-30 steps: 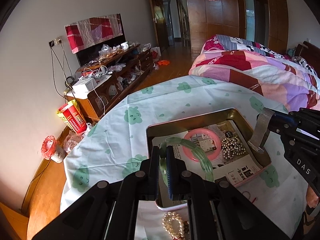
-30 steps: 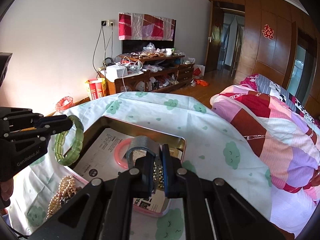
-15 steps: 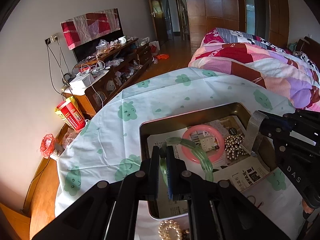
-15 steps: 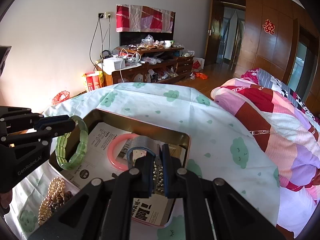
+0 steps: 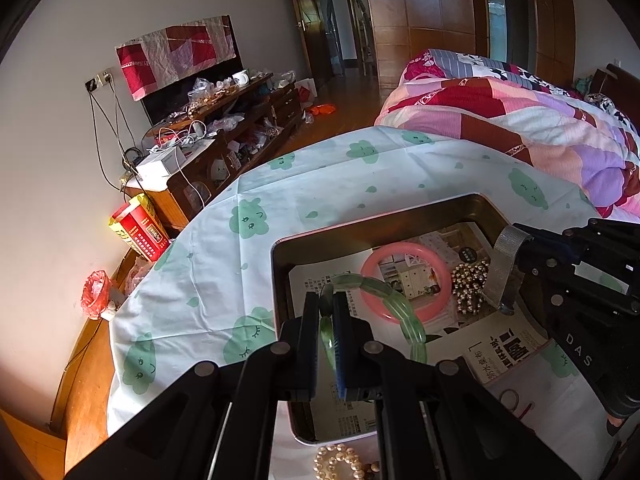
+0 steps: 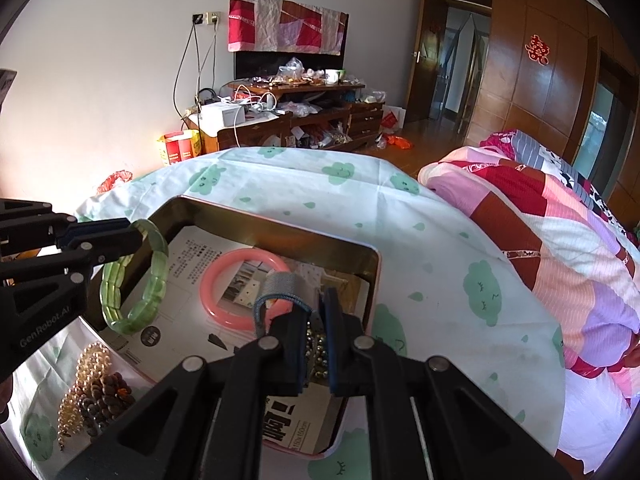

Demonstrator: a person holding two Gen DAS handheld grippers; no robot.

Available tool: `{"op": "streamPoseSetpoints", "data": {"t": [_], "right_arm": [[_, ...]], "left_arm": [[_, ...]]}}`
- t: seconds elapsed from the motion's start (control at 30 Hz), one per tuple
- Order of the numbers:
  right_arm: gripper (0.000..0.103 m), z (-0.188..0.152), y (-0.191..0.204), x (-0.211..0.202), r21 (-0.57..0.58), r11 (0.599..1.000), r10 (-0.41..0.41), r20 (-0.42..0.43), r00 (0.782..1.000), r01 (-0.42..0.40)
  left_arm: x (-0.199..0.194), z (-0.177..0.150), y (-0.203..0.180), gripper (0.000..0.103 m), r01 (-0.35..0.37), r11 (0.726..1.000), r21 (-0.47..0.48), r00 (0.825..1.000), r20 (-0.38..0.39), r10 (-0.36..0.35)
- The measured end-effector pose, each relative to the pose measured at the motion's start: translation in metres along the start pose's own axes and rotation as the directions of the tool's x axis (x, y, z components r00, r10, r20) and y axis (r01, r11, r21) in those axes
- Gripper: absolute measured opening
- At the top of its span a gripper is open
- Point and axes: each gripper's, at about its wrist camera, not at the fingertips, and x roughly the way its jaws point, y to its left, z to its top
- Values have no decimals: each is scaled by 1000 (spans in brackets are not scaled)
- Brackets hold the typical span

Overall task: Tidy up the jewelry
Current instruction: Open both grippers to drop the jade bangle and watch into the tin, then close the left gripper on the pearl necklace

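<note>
My left gripper (image 5: 327, 308) pinches the green jade bracelet (image 6: 134, 276), held above the tin tray (image 6: 280, 236) at frame left | my right gripper (image 6: 314, 312) clamps a silver mesh band (image 5: 505, 266) over the tray's gold bead bracelet (image 5: 470, 286) | pink bangle (image 6: 244, 290) lies mid-tray.

A green bead bracelet (image 5: 394, 312) and a silver mesh band (image 6: 280, 286) are held above the tin (image 5: 280, 280); a pink bangle (image 5: 394, 280) and gold beads (image 5: 472, 288) lie inside.
</note>
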Motion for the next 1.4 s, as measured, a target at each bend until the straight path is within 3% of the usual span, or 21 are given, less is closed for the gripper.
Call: {"op": "streamPoseSetpoints", "data": {"t": [0.1, 0.13, 0.17, 0.2, 0.23, 0.27, 0.3, 0.47, 0.67, 0.83, 1.0, 1.27, 1.4], "right_arm": [[11, 0, 1, 1, 0, 1000, -5, 1, 1000, 5], [17, 0, 0, 1, 2, 1000, -6, 2, 1000, 6], [24, 0, 0, 1, 3, 1000, -12, 0, 1000, 12], [38, -1, 0, 2, 4, 1000, -18, -2, 1000, 18], [50, -1, -1, 1, 5, 1000, -18, 2, 1000, 18], [54, -2, -2, 0, 9, 1000, -24, 8, 1000, 24], [56, -3, -3, -2, 14, 999, -35, 14, 999, 35], [59, -8, -8, -11, 35, 998, -49, 18, 999, 48], [66, -23, -6, -30, 40, 998, -56, 28, 998, 55], [69, -46, 3, -46, 28, 998, -50, 25, 998, 49], [73, -73, 13, -61, 37, 999, -28, 17, 999, 27], [78, -94, 25, -70, 28, 999, -37, 24, 999, 36], [78, -98, 24, -67, 45, 999, -25, 21, 999, 24]], "left_arm": [[4, 0, -1, 10, 4, 1000, -2, 1000, -14, -4], [4, 0, 0, 14, -5, 1000, -5, 1000, -19, 5], [4, 0, 0, 24, -16, 1000, -7, 1000, -17, 16], [2, 0, 1, 32, -24, 1000, -6, 1000, -10, 24], [-1, 0, 2, 52, -36, 999, -6, 999, 4, 36], [-4, -1, 4, 68, -52, 999, -9, 998, 21, 52], [-10, -2, 7, 71, -66, 998, -16, 997, 47, 67], [-19, -13, 30, 71, -63, 995, -72, 997, 41, 66], [-32, -53, 48, 71, -111, 985, -129, 994, 8, 113], [-46, -97, 42, 71, -127, 982, -138, 992, -19, 125], [-54, -128, 25, 71, -87, 988, -130, 996, -45, 82], [-50, -140, 7, 71, -65, 993, -103, 996, -75, 57], [-47, -141, 4, 71, -87, 993, -82, 995, -60, 82]]}}
